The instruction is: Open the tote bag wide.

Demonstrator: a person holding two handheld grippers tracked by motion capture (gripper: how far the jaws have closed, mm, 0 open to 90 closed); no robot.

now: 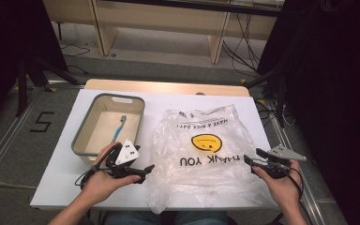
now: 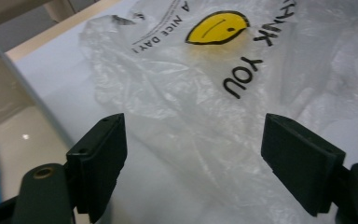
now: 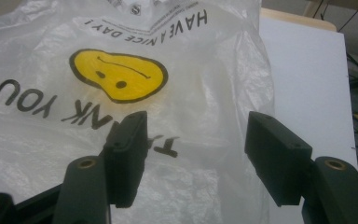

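High view: a crinkled clear plastic bag with a yellow smiley face (image 1: 201, 150) lies flat on the white desk (image 1: 65, 159), between the left claw (image 1: 143, 172) and right claw (image 1: 254, 161). Left gripper view: jaws wide, bag (image 2: 200, 107) beyond them, nothing gripped. Right gripper view: jaws wide over the bag's (image 3: 121, 79) edge.

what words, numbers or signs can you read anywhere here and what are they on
"THANK YOU" on the clear plastic bag, upside down from the person's side.
"HAVE A NICE DAY!" on the same bag, near its far edge.
A yellow smiley face printed between those two lines.
"5" marked in dark tape on the floor left of the table.
Small print near the bag's handles: too small to read.
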